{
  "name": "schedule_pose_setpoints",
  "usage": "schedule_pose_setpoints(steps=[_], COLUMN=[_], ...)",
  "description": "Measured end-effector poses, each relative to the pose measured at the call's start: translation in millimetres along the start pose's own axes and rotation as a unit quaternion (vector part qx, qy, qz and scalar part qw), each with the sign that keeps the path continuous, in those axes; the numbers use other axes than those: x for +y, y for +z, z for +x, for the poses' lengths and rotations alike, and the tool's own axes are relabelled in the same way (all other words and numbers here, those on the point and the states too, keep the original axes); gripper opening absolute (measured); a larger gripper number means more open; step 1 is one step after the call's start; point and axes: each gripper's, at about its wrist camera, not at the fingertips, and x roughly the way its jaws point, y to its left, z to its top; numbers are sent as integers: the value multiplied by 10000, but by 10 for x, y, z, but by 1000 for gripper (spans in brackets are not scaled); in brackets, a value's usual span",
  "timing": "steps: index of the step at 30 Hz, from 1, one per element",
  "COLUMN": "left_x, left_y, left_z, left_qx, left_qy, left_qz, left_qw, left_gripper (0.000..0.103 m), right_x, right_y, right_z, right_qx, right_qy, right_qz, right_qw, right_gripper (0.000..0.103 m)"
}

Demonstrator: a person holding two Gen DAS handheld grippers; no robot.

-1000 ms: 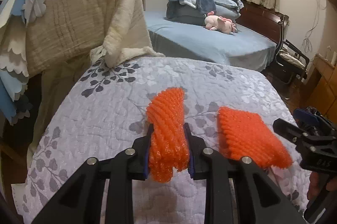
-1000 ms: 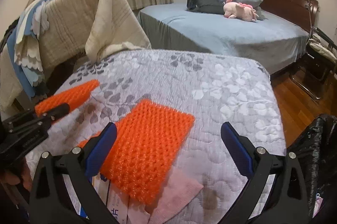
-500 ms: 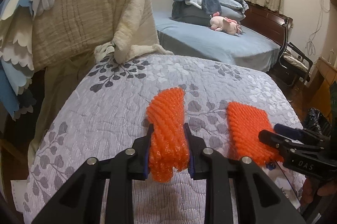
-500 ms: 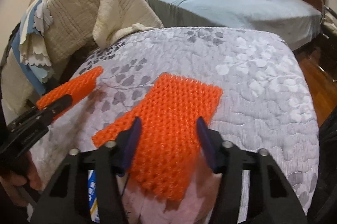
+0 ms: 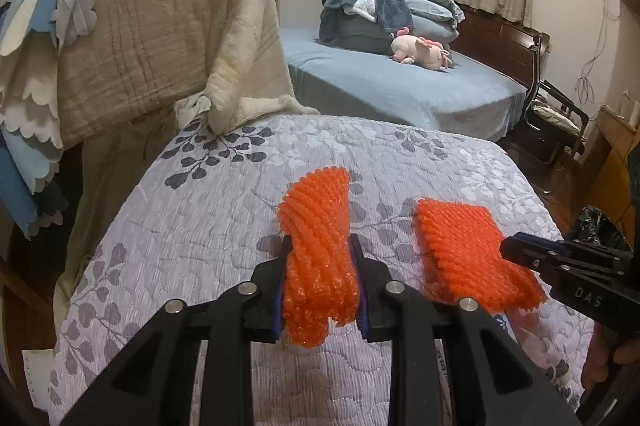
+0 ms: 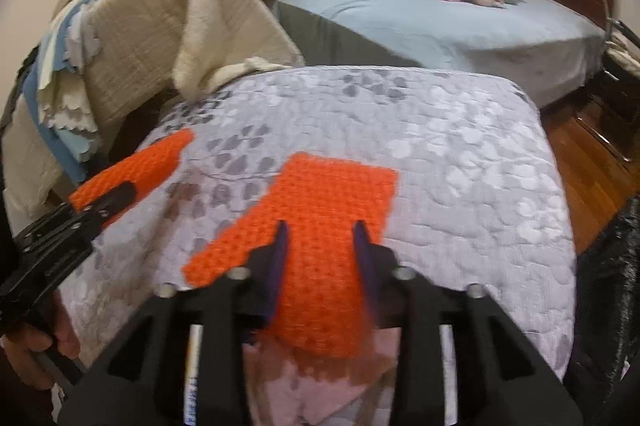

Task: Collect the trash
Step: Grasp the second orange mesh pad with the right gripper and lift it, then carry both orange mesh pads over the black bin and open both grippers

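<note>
Counting orange bubble-wrap pieces: two. Your left hand-held gripper [image 5: 320, 282] is clamped on the first orange bubble-wrap piece [image 5: 318, 246], folded up between its two pads and sticking out forward above the quilted floral bed [image 5: 240, 226]. The second orange bubble-wrap piece [image 6: 320, 226] lies flat on the same bed, to the right of the first. Your right hand-held gripper [image 6: 320, 258] straddles its near end; its jaws are closing with the sheet between them, and you cannot tell from the blur whether the pads press it yet. One pink sheet [image 6: 328, 378] shows under that piece's near edge. One black trash bag [image 5: 600, 230] sits off the bed's right side. One pink plush toy [image 5: 420, 52] lies on the blue bed [image 5: 400, 90] behind.
</note>
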Motion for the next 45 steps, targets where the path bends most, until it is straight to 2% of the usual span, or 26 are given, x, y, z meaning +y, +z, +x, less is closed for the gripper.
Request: schedule_pose_setpoints(steps=[6, 11, 12, 17, 18, 19, 24, 29, 35, 45], left_x=[-6, 12, 17, 25, 22, 22, 12, -8, -161, -725], left_y=[-12, -31, -35, -54, -53, -53, -52, -12, 129, 340], left_z=[46, 107, 122, 194, 203, 204, 205, 164, 48, -217], left_qx=[30, 77, 90, 154, 158, 156, 142, 111, -25, -336], left_qy=[35, 31, 28, 20, 17, 17, 15, -3, -93, -617], left_qz=[-10, -56, -67, -100, -105, -103, -93, -96, -3, 348], left_qw=[10000, 9999, 9999, 9998, 9998, 9998, 9999, 9999, 10000, 9969], left_gripper=[26, 26, 26, 26, 26, 26, 26, 26, 26, 26], right_x=[-52, -50, -55, 23, 43, 51, 2, -40, -173, -445], right_y=[-20, -29, -30, -16, -9, 3, 84, 193, 299, 333], right_z=[246, 420, 440, 424, 397, 372, 191, -102, -471, -965], right_qx=[325, 483, 507, 504, 463, 420, 172, -157, -510, -968], right_qy=[-254, -255, -229, -95, -106, -109, 140, 162, 28, -292], right_qz=[-89, -124, -105, -314, -377, -399, -220, -169, -69, 86], right_qw=[9991, 9984, 9984, 9982, 9982, 9983, 9995, 9996, 9987, 9948], right_gripper=[51, 50, 48, 22, 13, 10, 10, 10, 10, 10])
